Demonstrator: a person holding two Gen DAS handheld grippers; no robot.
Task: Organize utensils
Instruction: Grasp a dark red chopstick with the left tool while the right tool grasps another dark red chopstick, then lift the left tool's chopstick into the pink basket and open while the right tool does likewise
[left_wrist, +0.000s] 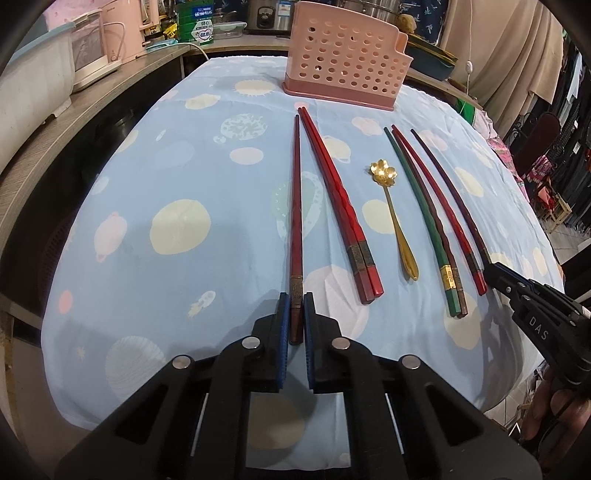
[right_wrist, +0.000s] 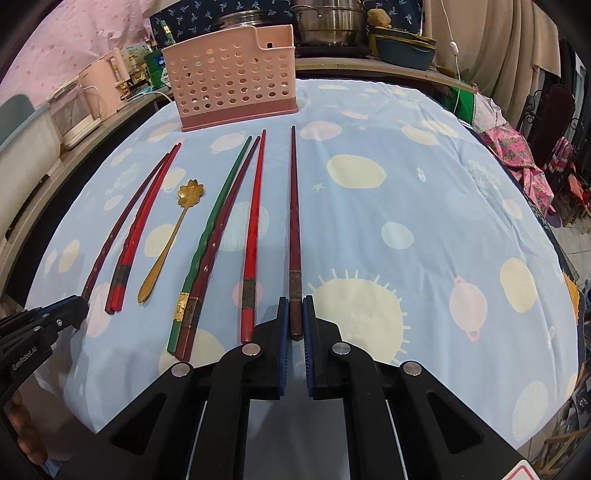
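My left gripper (left_wrist: 295, 306) is shut on the thick end of a dark red chopstick (left_wrist: 296, 206) that lies on the blue cloth. My right gripper (right_wrist: 295, 310) is shut on the thick end of another dark red chopstick (right_wrist: 294, 221), the rightmost one. Between them lie a red pair (left_wrist: 340, 199), a gold flower spoon (left_wrist: 391, 210), a green and brown pair (left_wrist: 424, 229) and a single red chopstick (left_wrist: 443, 214). A pink perforated utensil holder (left_wrist: 343, 55) stands upright at the far edge; it also shows in the right wrist view (right_wrist: 231, 85).
The table wears a blue patterned cloth (left_wrist: 166, 177). A counter with white and pink appliances (left_wrist: 92, 51) runs along the left. Steel pots (right_wrist: 328, 22) and a blue basin (right_wrist: 404, 51) stand behind the holder. Clothes racks (right_wrist: 546, 155) are on the right.
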